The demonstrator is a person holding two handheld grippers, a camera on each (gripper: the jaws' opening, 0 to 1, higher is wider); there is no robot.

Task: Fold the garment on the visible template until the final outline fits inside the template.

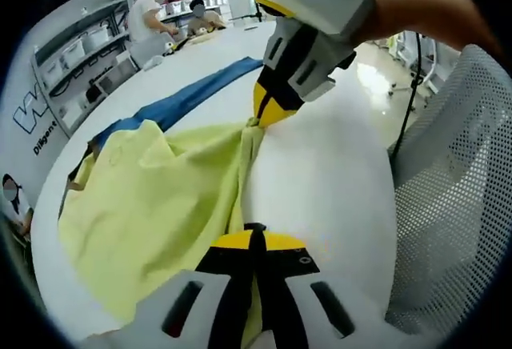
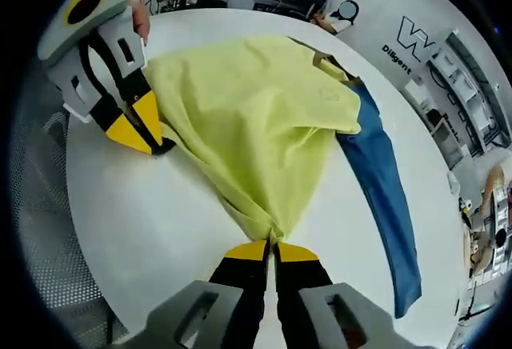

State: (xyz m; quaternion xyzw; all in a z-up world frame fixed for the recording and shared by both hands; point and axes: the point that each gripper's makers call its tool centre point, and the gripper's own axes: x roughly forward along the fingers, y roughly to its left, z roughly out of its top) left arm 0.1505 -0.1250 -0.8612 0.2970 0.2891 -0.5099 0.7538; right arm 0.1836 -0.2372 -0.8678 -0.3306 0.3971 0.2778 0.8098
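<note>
Right gripper view looks down my own right gripper (image 2: 270,246), whose fingers are pinched tight on a gathered corner of the yellow garment (image 2: 256,117), right at the near edge of the cloth. From that pinch the fabric fans out and away from me across the white tabletop (image 2: 160,229), widening towards the far side, where it lies over a strip of blue cloth (image 2: 384,181) that runs off to the right in this view. My left gripper (image 2: 148,137) comes in from the left of this view, its fingers closed on the other near corner of the garment.

In the left gripper view the same hold reads the other way round: my left gripper (image 1: 254,245) has yellow cloth bunched between its narrow fingers, and the right gripper (image 1: 268,113) shows ahead, nipping the cloth where it draws into a ridge. So I hold one edge by both ends, and that edge runs straight from one gripper to the other, pulled fairly taut. The bulk of the garment lies to one side of that line, on the tabletop.

I judge the fold turns on carrying this held edge over the body of the cloth, both hands together. I cannot make out the template's outline.
</note>
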